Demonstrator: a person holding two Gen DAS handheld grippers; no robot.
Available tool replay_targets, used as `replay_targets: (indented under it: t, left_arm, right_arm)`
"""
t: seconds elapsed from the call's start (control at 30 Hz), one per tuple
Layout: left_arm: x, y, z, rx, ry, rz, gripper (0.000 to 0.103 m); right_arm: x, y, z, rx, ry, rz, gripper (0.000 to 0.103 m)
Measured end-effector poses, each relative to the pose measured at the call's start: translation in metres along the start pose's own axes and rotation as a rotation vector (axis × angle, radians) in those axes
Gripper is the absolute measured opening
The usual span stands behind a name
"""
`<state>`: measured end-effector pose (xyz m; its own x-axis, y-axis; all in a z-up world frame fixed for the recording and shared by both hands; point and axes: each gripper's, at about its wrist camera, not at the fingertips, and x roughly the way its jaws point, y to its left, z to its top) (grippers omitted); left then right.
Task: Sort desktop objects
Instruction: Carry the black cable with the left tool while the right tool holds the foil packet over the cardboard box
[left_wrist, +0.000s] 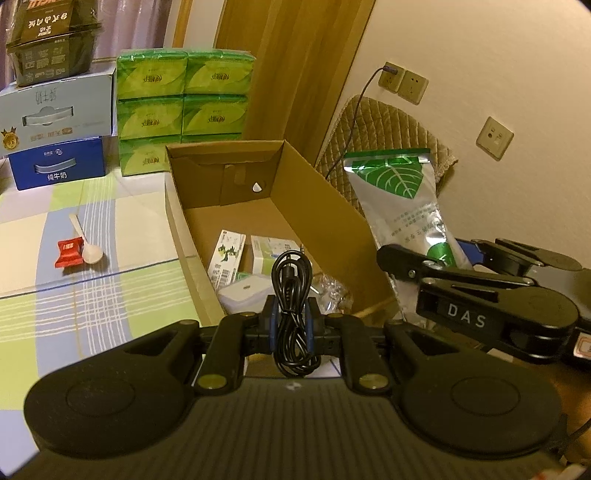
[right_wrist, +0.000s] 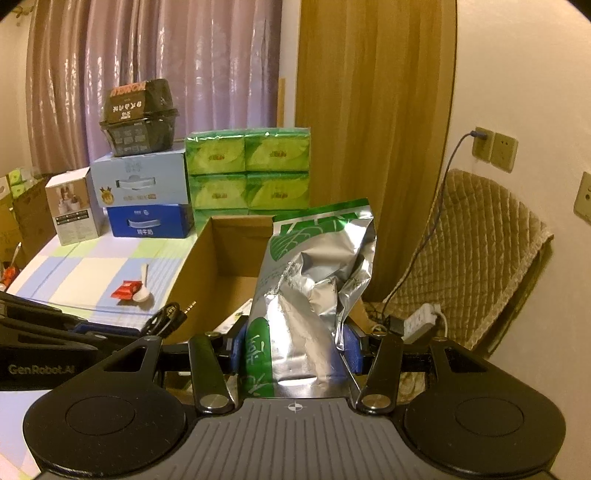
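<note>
The sorting looked partly done: small packs already lay in the cardboard box (left_wrist: 295, 206). The left gripper (left_wrist: 291, 325) was clamped on a coiled black cable (left_wrist: 291, 295) above the box's near end; the right gripper (right_wrist: 295, 347) gripped a silver-and-green pouch (right_wrist: 314, 288). A red packet (left_wrist: 69, 252) and white spoon (left_wrist: 88, 246) waited on the tabletop (left_wrist: 122, 295), beside the box.

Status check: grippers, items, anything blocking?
Left gripper shut on cable. Right gripper shut on foil bag. Box open ahead, nothing blocking.
</note>
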<state>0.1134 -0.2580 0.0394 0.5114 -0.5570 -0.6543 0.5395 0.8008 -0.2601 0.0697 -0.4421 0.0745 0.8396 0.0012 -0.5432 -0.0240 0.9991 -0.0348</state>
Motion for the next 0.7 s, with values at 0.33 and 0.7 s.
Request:
replay_targets:
  t: [0.33,0.7]
  left_arm:
    - [0.020,0.006,0.025,-0.027,-0.012,0.003,0.011]
    - [0.057,0.013,0.051,-0.023,0.003,0.028,0.011]
  right_arm:
    - [0.030,-0.020,0.016,-0.010,0.027,0.024,0.048]
    - [0.059,-0.027,0.034,-0.011,0.040,0.037,0.048]
